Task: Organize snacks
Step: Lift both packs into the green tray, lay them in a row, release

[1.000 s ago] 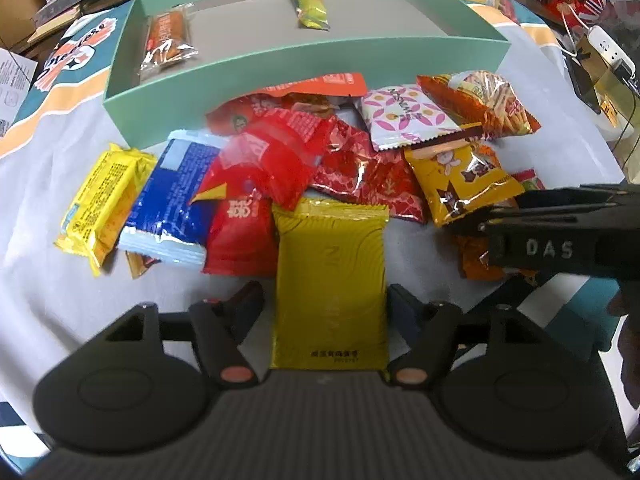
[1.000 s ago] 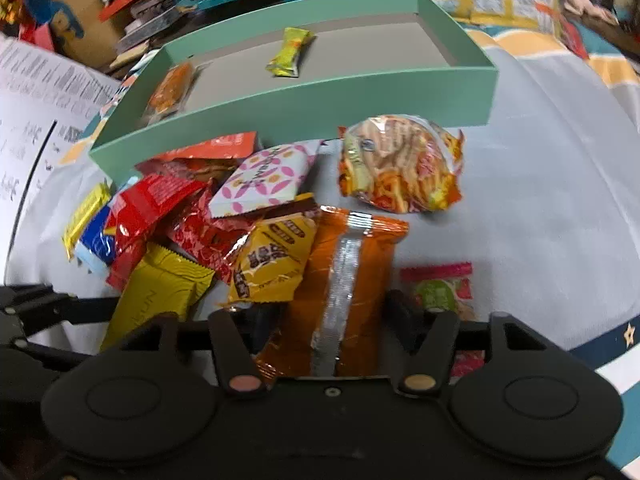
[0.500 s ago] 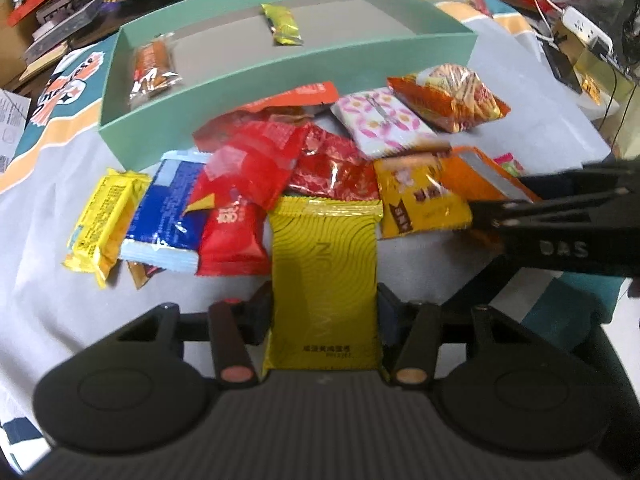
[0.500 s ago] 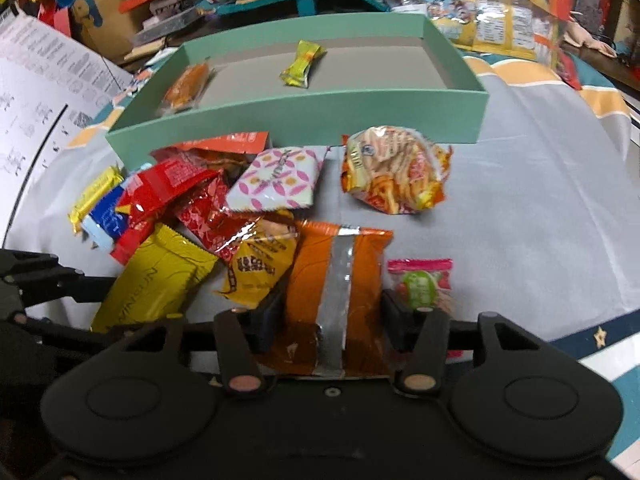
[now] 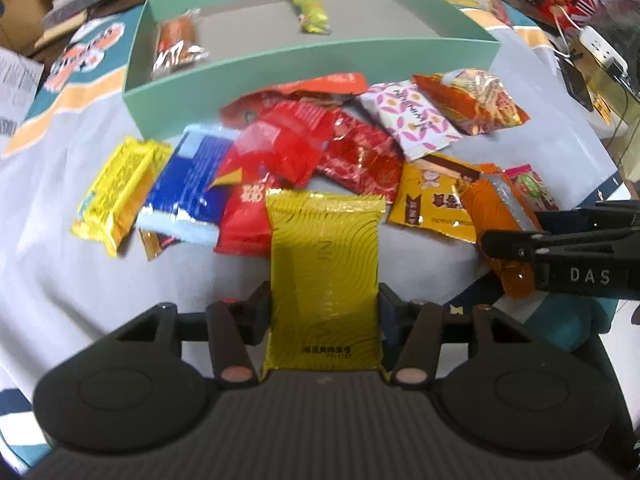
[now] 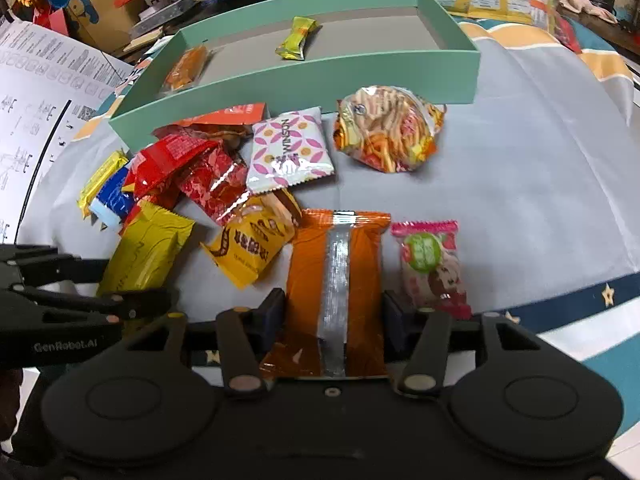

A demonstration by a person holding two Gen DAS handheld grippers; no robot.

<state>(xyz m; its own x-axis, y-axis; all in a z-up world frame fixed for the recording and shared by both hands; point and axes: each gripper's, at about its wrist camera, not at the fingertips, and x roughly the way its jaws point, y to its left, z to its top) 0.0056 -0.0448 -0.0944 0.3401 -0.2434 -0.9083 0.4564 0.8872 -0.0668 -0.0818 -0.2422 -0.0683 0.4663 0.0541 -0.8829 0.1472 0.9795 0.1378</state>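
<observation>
The yellow packet (image 5: 324, 276) and the orange packet (image 6: 338, 280) have been clamped and lifted off the pile, ready to be carried to the green box (image 6: 280, 88).

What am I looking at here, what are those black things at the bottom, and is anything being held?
These are two hand-held grippers, each with a camera looking along its own two fingers. The black shapes at the bottom are the gripper bodies.

In the left camera's picture, the left gripper is closed on a yellow packet. In the right camera's picture, the right gripper is closed on an orange packet with a silver stripe.

More snack packets lie piled on a grey cloth. Behind them sits a green tray holding two small snacks: a yellow-green candy and an orange-brown bar.
</observation>
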